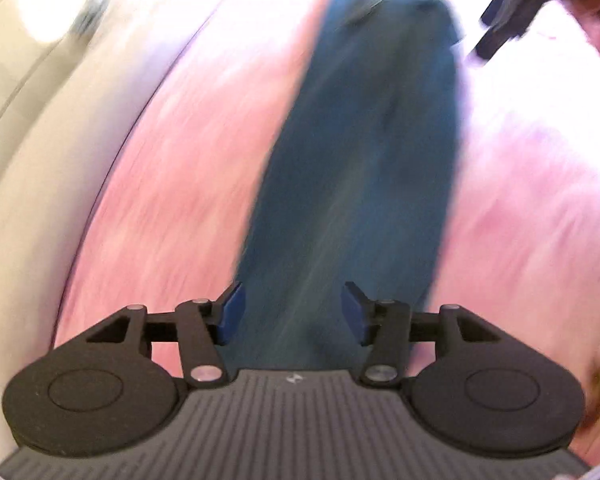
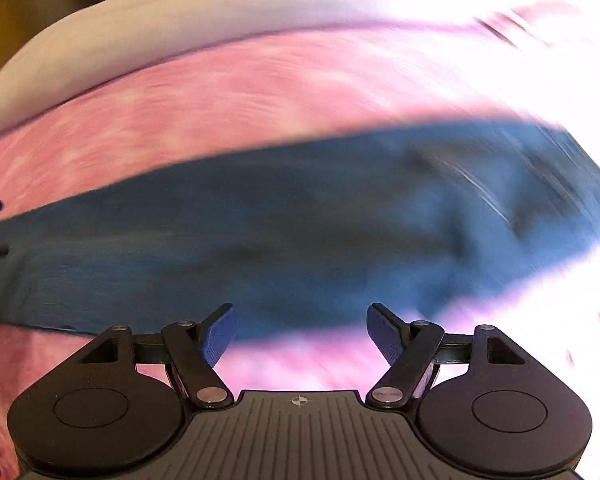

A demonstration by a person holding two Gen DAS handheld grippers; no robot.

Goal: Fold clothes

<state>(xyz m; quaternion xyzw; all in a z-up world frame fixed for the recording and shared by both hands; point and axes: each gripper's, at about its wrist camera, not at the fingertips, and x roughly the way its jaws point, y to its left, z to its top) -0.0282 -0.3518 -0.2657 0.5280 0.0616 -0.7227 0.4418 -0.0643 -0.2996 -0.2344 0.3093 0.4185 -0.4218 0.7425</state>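
A long blue garment [image 1: 364, 152] lies stretched out on a pink patterned bedspread [image 1: 188, 168]. In the left wrist view it runs away from me lengthwise. My left gripper [image 1: 292, 310] hangs open above its near end, blue pads apart, nothing between them. The right wrist view shows the same blue garment [image 2: 300, 232] lying crosswise. Over its near edge my right gripper [image 2: 302, 334] stands open and empty. The right gripper [image 1: 500, 20] also shows at the top right of the left wrist view. Both views are blurred by motion.
A white sheet [image 1: 40, 200] borders the pink bedspread [image 2: 220, 96] on the left of the left wrist view, and the white sheet [image 2: 180, 20] lies beyond it in the right wrist view. Bright light washes out the far right.
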